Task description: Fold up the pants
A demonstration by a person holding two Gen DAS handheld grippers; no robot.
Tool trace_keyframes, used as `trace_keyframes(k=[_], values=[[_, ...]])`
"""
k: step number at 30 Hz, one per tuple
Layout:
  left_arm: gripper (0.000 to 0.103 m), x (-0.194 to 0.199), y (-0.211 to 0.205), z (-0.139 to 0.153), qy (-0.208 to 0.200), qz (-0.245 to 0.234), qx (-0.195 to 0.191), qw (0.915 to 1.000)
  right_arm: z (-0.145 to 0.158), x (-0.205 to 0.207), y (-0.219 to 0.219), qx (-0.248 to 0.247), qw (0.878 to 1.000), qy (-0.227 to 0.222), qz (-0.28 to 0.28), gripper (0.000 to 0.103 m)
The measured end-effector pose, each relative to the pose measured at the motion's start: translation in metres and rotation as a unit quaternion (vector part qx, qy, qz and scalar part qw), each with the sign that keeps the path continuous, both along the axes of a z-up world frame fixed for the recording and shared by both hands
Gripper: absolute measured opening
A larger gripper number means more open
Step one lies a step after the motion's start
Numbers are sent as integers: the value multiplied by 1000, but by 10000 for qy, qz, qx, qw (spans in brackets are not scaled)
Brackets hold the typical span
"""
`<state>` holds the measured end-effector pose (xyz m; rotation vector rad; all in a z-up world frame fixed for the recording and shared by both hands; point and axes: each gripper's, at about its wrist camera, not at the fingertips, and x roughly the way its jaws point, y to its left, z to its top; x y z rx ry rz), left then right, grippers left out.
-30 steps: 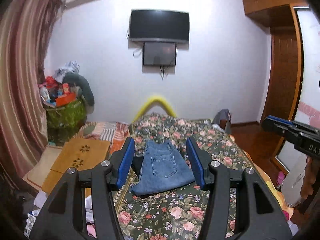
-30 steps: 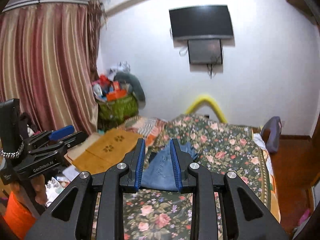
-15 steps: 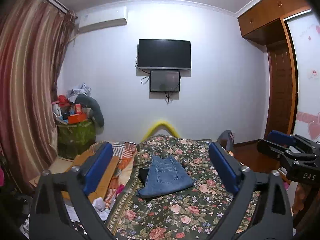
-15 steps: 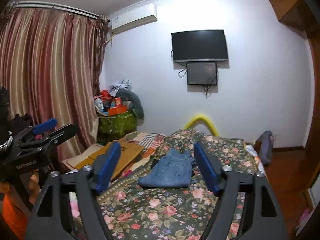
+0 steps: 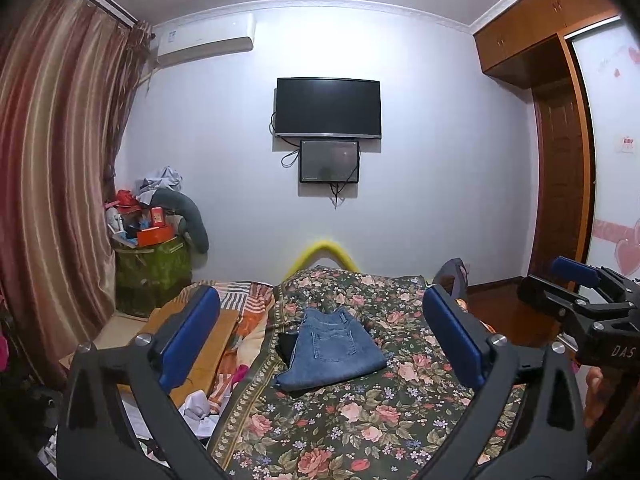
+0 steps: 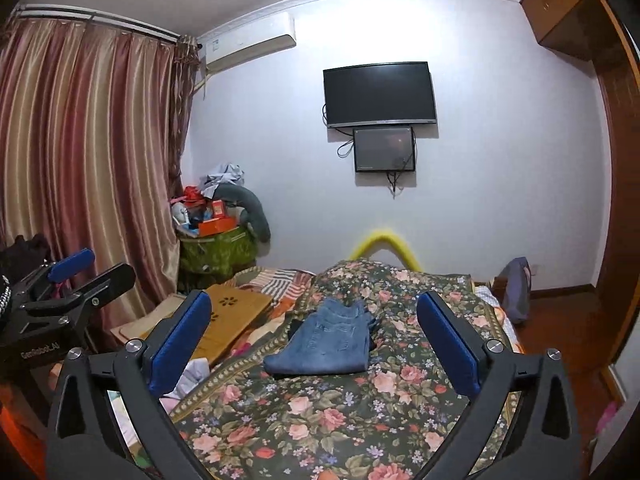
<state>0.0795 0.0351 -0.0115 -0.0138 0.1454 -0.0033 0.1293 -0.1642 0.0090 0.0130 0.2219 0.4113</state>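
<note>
We hold our left gripper point(image 5: 322, 344) up above the near end of the bed point(image 5: 352, 420), and its two blue fingers point(image 5: 190, 338) are spread wide apart with nothing between them. Our right gripper point(image 6: 314, 342) is up in the air too, and its blue fingers point(image 6: 448, 344) are also wide open and hold nothing.

The blue jeans point(image 5: 330, 350) lie folded in a neat flat pile on the flowery bedspread point(image 5: 304, 432), in the middle of the bed and well apart from both grippers. A back pocket shows on top of the pile. A small dark thing point(image 5: 286, 346) peeks out from under the left side of the jeans; we cannot tell what it is.

On the far wall hangs a black TV point(image 5: 328, 107) with a smaller screen point(image 5: 329, 161) just under it. Striped curtains point(image 6: 80, 160) hang on the left. In the far left corner stands a green bin point(image 6: 218, 254) piled with stuff. A flat wooden board point(image 6: 234, 314) lies just left of the bed.
</note>
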Motion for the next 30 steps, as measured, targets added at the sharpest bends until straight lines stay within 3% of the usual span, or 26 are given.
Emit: trace_keyframes(k=[30], values=[[103, 10, 5, -9, 128, -25, -31, 9999, -4, -5, 0, 45, 9999, 95, 3, 102]])
